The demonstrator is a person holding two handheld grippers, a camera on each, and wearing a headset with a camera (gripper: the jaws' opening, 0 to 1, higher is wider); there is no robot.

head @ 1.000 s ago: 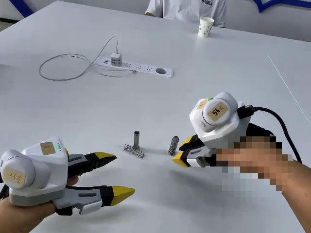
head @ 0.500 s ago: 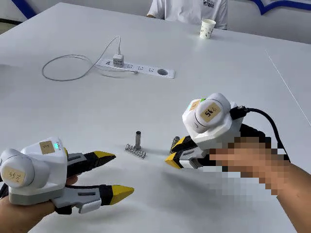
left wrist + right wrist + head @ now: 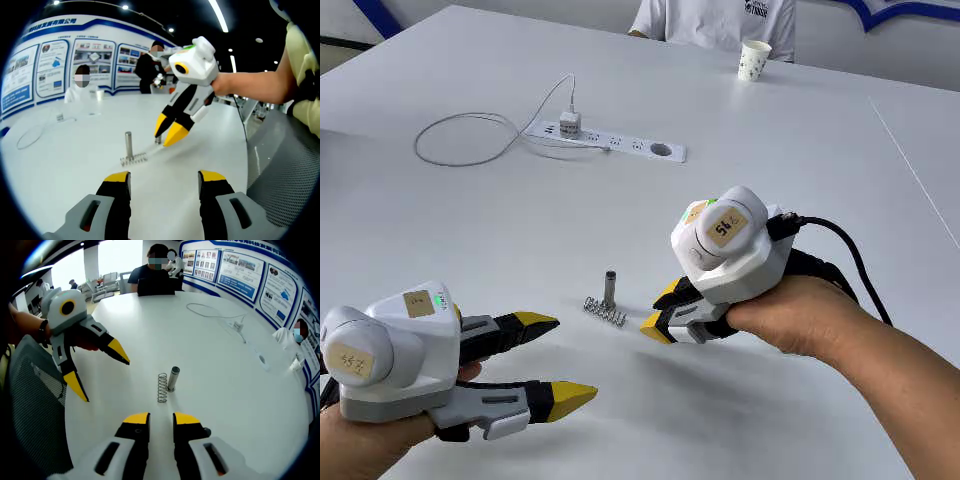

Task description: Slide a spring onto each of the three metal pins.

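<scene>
A bare metal pin (image 3: 610, 286) stands upright mid-table, and a loose spring (image 3: 605, 311) lies flat just in front of it. Both show in the left gripper view, pin (image 3: 129, 145) and spring (image 3: 134, 159), and in the right gripper view, pin (image 3: 173, 378) and spring (image 3: 162, 387). My right gripper (image 3: 657, 312) hovers low just right of them with its yellow tips a narrow gap apart and nothing visible between them. A short grey upright piece (image 3: 158, 141) stands under its tips. My left gripper (image 3: 565, 357) rests wide open at the near left, apart from the parts.
A white power strip (image 3: 610, 145) with a plugged charger and a looping cable (image 3: 460, 135) lies further back. A paper cup (image 3: 753, 60) stands at the far edge by a seated person (image 3: 715, 20). A table seam (image 3: 910, 160) runs along the right.
My right gripper has moved left toward the bare pin, and in the head view it now covers the pin that carries a spring. The left gripper has stayed put.
</scene>
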